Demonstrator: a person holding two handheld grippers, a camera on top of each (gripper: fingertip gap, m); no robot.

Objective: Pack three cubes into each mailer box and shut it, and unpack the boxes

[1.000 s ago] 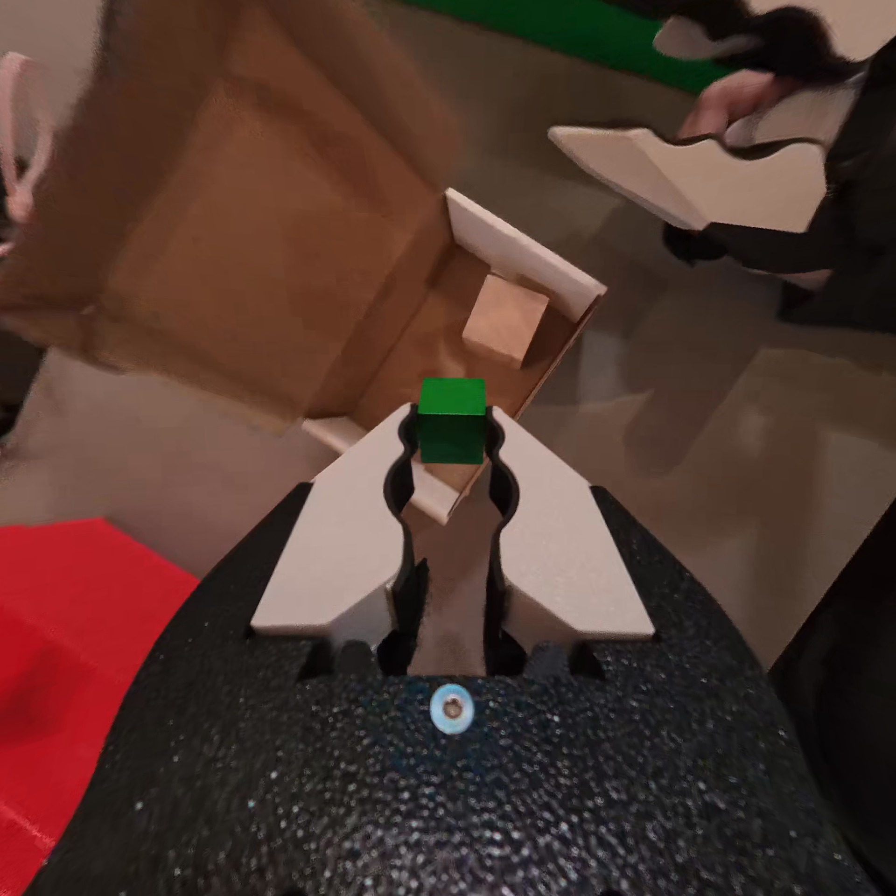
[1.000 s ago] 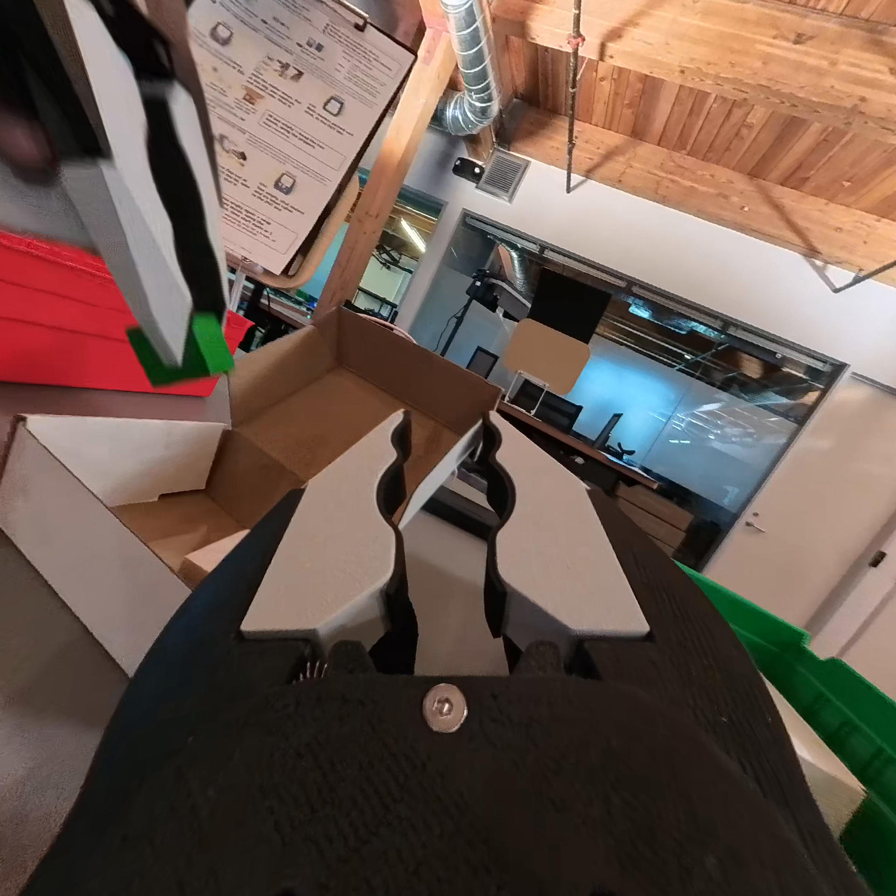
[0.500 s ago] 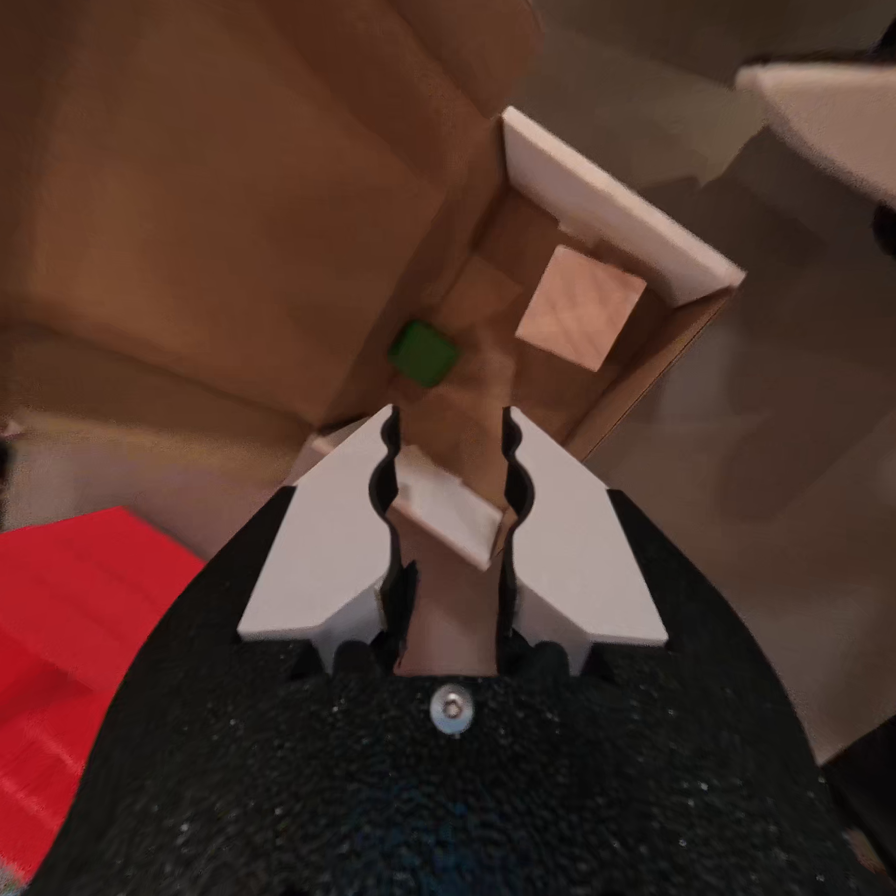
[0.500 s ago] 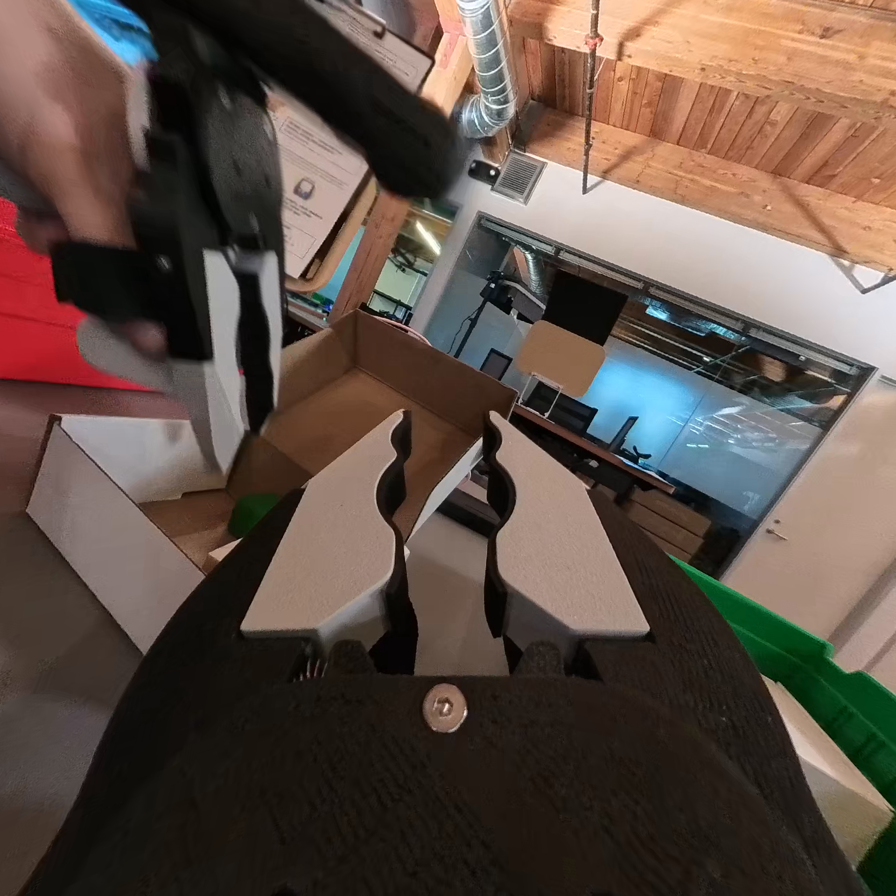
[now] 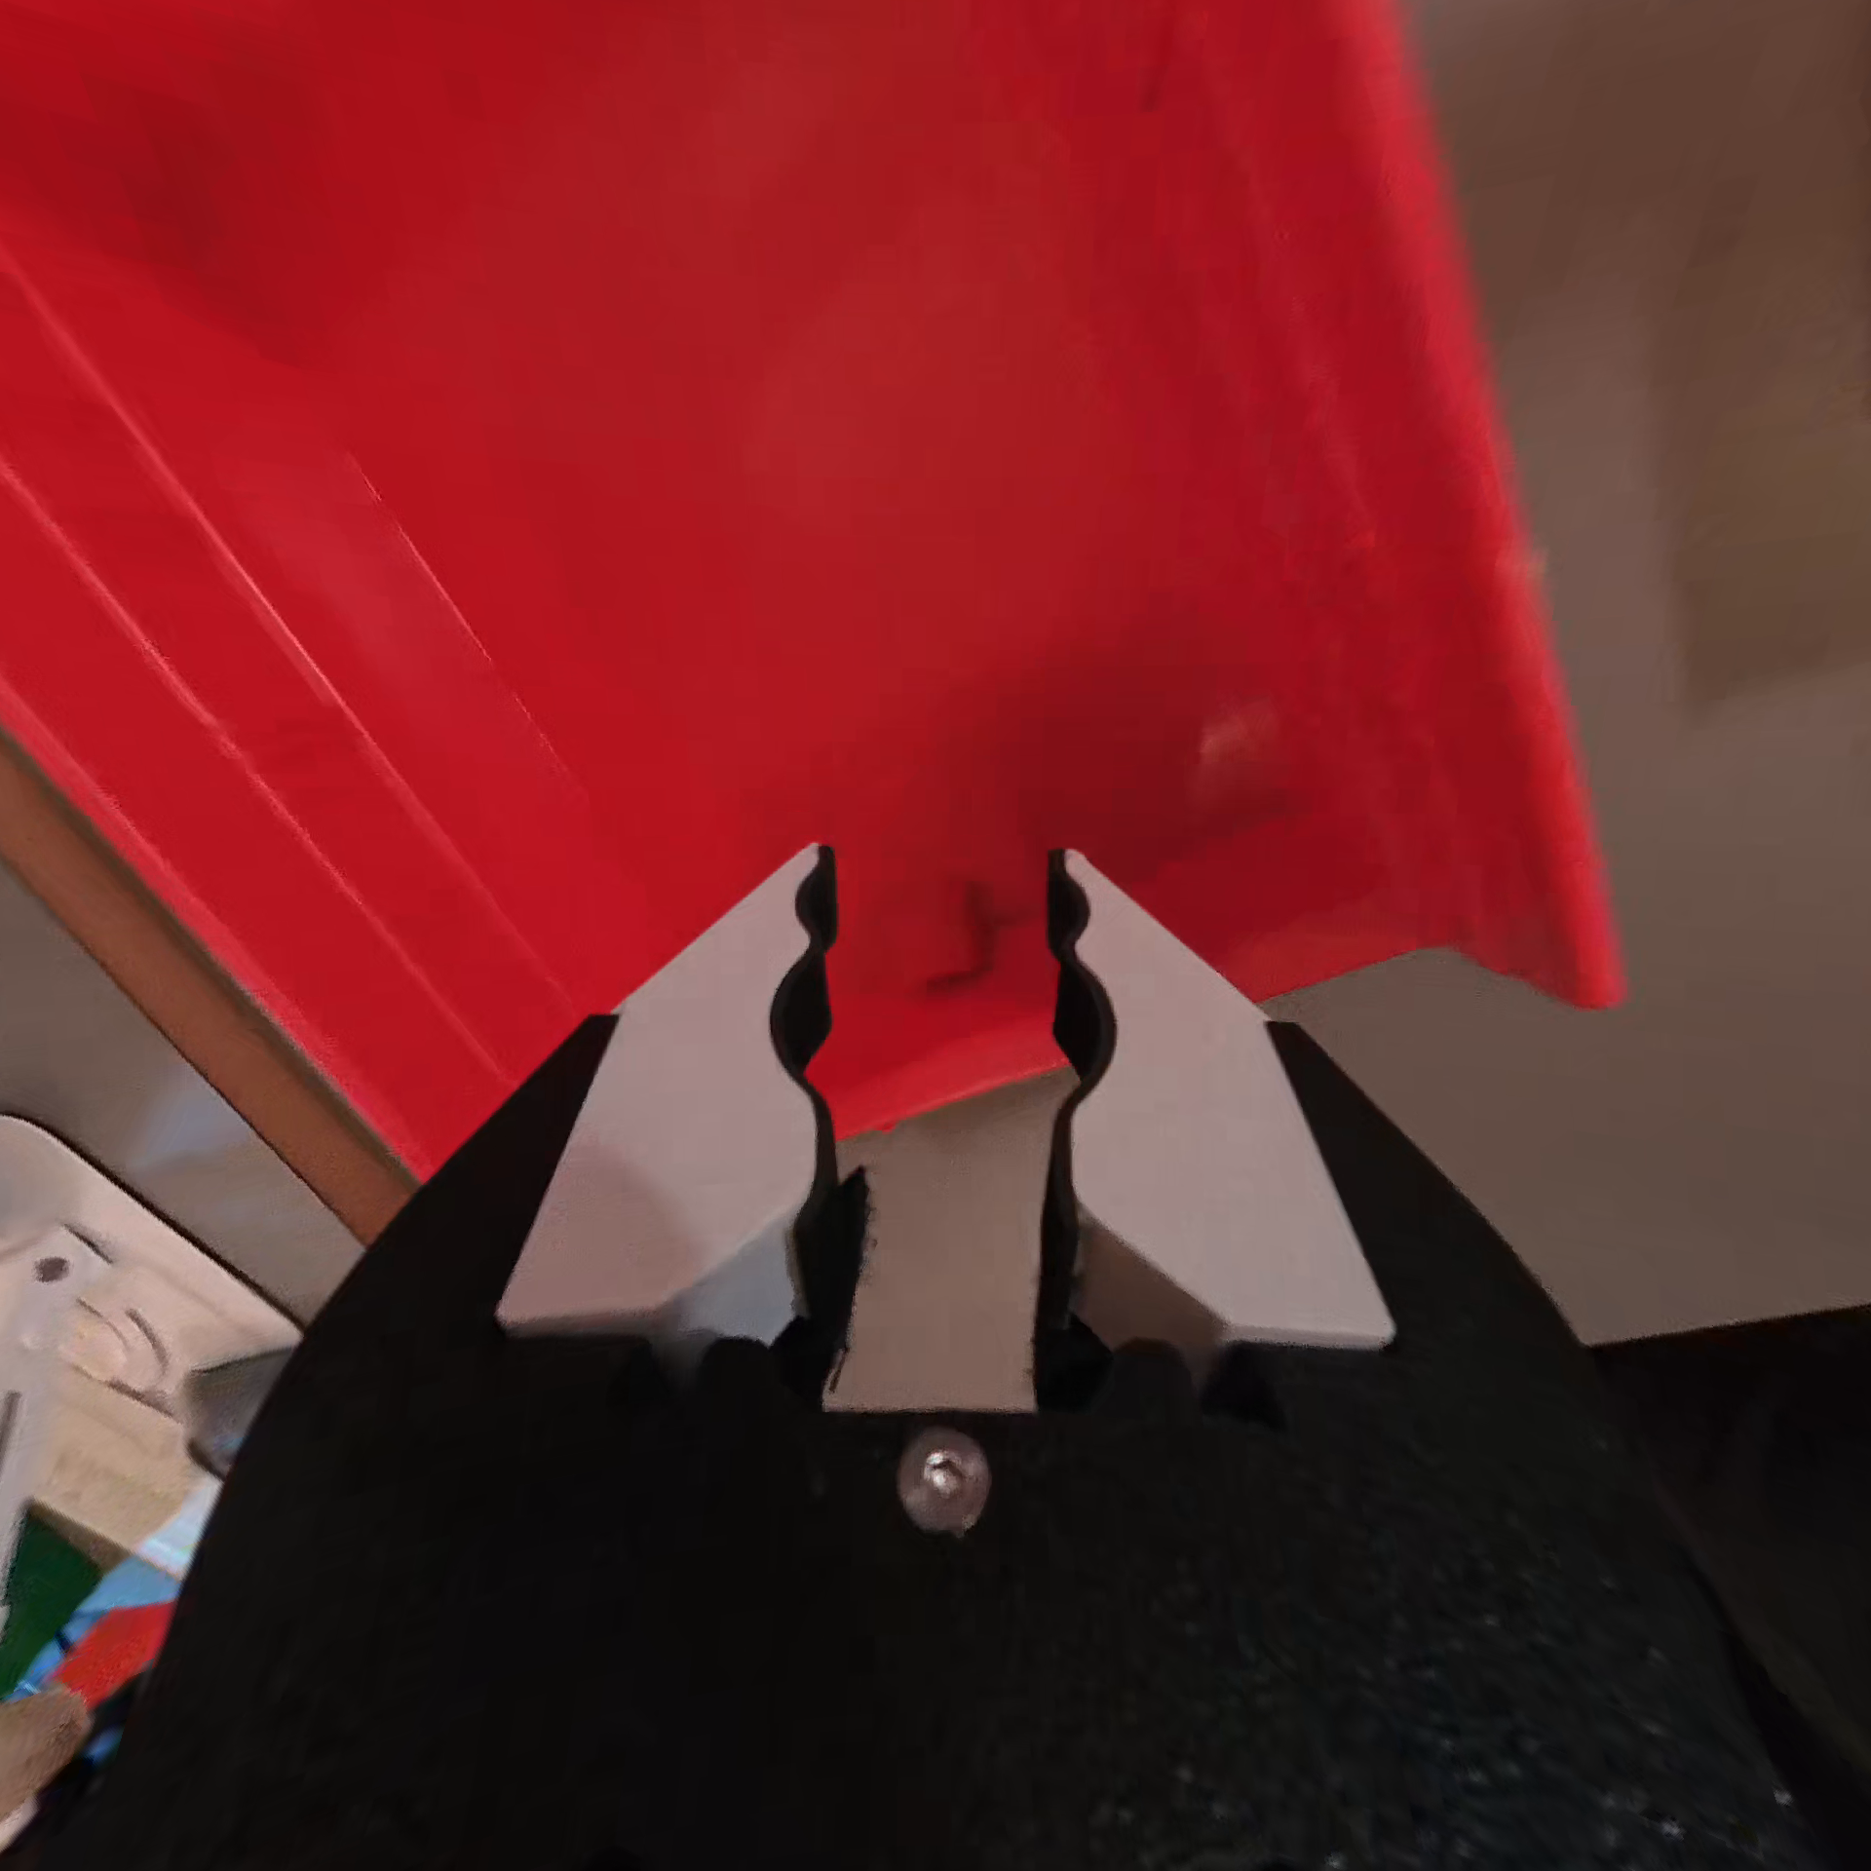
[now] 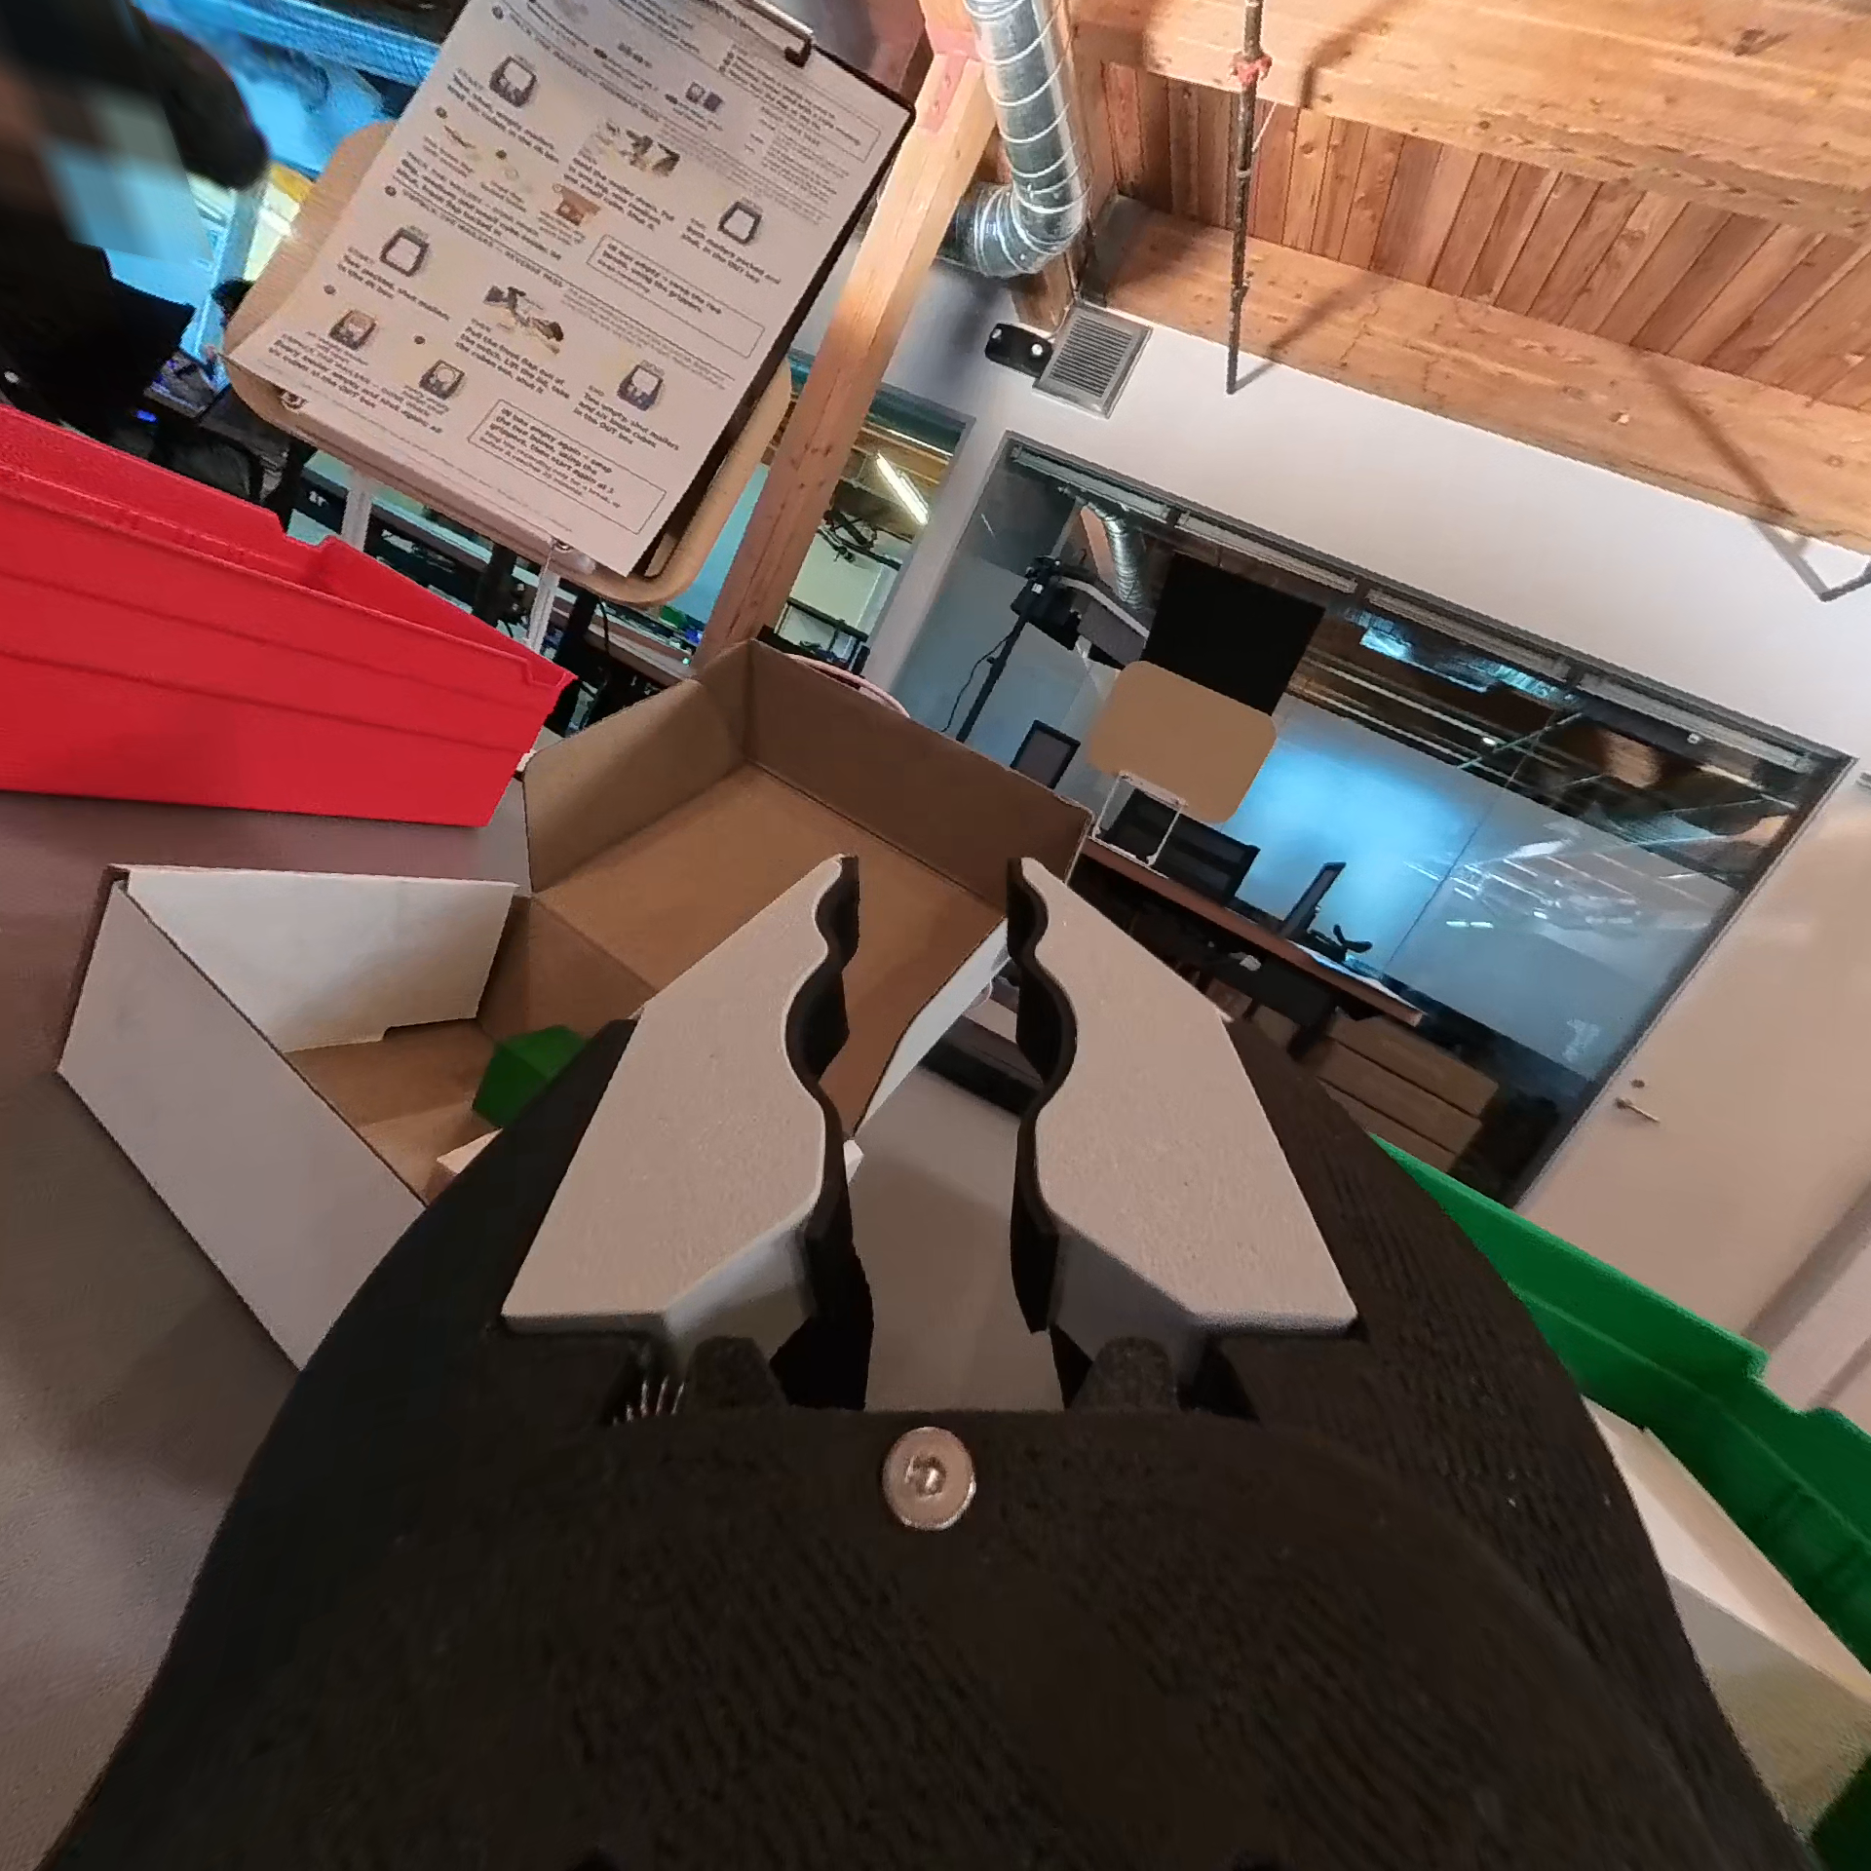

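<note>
In the right wrist view an open mailer box (image 6: 233,1144), white outside and brown inside, lies on the table with its lid (image 6: 709,861) folded back. A green cube (image 6: 521,1073) lies inside it, partly hidden behind my left finger. My right gripper (image 6: 931,876) is open just in front of the box. The white edge of a box flap (image 6: 942,1012) stands between its pads, which do not press on it. My left gripper (image 5: 940,861) is open and empty, over a red bin (image 5: 810,456) that fills the left wrist view. The box is out of that view.
The red bin (image 6: 253,709) stands left of the box, a green bin (image 6: 1671,1417) at the right. A clipboard with an instruction sheet (image 6: 567,283) hangs above the bin. A person (image 6: 61,304) is at the far left. A white object (image 5: 91,1367) lies left of the red bin.
My left gripper opened and dropped the green cube into the box, then swung away to the red bin. My right gripper has stayed open in place.
</note>
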